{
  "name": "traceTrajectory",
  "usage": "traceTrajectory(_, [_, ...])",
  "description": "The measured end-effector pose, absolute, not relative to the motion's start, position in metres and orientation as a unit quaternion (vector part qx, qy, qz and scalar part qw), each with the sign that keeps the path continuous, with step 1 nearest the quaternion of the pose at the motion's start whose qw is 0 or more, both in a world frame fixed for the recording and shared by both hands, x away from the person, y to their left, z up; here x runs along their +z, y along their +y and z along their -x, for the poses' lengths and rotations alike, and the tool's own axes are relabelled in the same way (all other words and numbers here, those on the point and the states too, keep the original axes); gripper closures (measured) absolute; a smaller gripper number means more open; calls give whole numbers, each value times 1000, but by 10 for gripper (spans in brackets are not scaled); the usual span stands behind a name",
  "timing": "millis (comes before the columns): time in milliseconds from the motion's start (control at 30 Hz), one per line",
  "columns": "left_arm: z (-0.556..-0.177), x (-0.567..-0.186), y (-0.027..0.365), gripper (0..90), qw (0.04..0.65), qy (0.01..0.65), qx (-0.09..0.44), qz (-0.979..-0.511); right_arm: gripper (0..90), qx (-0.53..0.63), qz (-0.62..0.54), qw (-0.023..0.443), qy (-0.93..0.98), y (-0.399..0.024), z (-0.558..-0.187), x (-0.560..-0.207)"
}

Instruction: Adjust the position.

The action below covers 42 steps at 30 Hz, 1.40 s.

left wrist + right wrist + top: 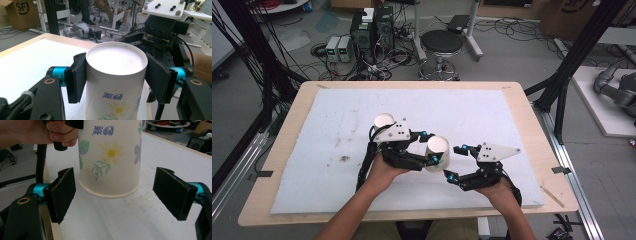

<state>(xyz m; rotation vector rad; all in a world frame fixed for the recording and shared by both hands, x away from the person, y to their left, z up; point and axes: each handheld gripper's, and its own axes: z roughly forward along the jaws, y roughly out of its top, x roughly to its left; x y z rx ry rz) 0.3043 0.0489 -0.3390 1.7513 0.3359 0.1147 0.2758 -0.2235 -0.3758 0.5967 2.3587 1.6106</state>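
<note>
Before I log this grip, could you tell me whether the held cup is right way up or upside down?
Upside down. The cup shows a closed flat base on top in the left gripper view; its rolled rim points downward in the right gripper view.

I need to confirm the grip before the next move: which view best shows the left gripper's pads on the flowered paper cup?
The left gripper view: both pads press the paper cup just under its upturned base. The high view shows the left gripper around the cup from above. The right gripper view shows the cup's flowered wall and rim between the open right gripper.
</note>
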Motion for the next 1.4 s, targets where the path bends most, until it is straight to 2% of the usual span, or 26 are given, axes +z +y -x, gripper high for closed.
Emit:
traceTrajectory(533, [-300,-344,43,369,637,135,33,-759,193,563,-187,82,801,-207,-284,-384])
traceTrajectory(833, [-301,-346,46,365,635,135,21,-760,331,567,-179,63,802,-210,-285,-388])
traceTrajectory(900, [-301,-347,46,344,635,131,16,-761,342,563,-172,63,806,-210,-284,-388])
traceTrajectory(1000, [-301,-347,45,135,627,139,13,-766,349,553,-166,68,814,-211,-284,-386])
traceTrajectory(1400, [-298,-343,54,135,592,106,12,-799,349,469,-118,86,871,-211,-282,-376])
